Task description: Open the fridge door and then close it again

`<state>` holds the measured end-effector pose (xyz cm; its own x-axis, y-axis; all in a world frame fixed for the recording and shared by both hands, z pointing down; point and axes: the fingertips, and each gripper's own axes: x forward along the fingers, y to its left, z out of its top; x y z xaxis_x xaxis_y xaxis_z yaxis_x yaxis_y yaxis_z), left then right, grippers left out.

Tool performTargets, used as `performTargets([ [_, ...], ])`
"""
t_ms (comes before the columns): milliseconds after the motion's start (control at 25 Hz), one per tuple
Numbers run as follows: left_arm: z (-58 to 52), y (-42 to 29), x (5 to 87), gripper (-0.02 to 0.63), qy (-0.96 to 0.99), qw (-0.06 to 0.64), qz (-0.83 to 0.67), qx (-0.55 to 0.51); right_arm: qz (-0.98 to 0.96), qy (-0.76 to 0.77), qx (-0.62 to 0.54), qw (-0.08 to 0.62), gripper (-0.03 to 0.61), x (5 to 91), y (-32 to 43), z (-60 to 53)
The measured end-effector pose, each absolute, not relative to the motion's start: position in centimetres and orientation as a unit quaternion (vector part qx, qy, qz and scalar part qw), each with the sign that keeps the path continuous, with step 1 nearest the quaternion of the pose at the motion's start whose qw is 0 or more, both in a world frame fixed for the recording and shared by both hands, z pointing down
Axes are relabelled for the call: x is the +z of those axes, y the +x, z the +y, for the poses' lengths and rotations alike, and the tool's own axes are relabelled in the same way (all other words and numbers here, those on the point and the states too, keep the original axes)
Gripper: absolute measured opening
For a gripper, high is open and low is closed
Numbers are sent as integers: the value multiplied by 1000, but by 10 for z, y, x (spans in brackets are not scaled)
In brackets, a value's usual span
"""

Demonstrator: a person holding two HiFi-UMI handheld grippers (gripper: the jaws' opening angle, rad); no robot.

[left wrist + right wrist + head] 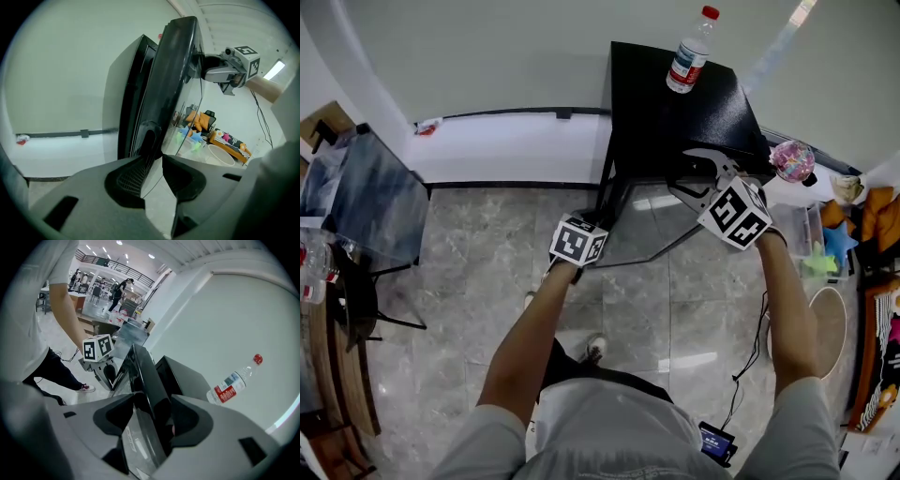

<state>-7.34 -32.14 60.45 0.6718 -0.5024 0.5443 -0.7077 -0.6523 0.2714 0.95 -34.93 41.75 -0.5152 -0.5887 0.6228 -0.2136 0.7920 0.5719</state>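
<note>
A small black fridge stands against the white wall, its glass door swung partly open toward me. My right gripper straddles the door's top edge; the black frame fills the gap between its pads, so it is shut on the door. My left gripper sits lower at the door's free side edge. In the left gripper view the recessed handle lies just beyond the left gripper, whose jaws stand apart with floor showing between them. The right gripper also shows there, high on the door.
A water bottle stands on the fridge top. A dark glass table and chair are at the left. Toys, a round white tub and an orange seat are at the right. A cabled device lies on the floor.
</note>
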Motion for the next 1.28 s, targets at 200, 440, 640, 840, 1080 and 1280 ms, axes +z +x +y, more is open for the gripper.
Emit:
performTargets([
  [200,-315,-71,605,101,880,244,-348,213,-844,231,-229,426,245,417,11,-343],
  [440,-309,-72,604,101,869,257,-367,211,-848,217,-232,423,244,416,11,-340],
  [640,-305,-72,603,101,868,260,-371,204,-849,216,-237,421,244,417,11,-336],
  [840,-295,-71,604,101,864,259,-387,192,-848,208,-251,418,247,417,11,-329],
  [1080,-269,-62,608,101,851,264,-415,182,-856,183,-253,413,247,420,17,-309],
  [1280,-248,-54,604,101,832,273,-455,163,-861,153,-268,404,249,418,24,-293],
])
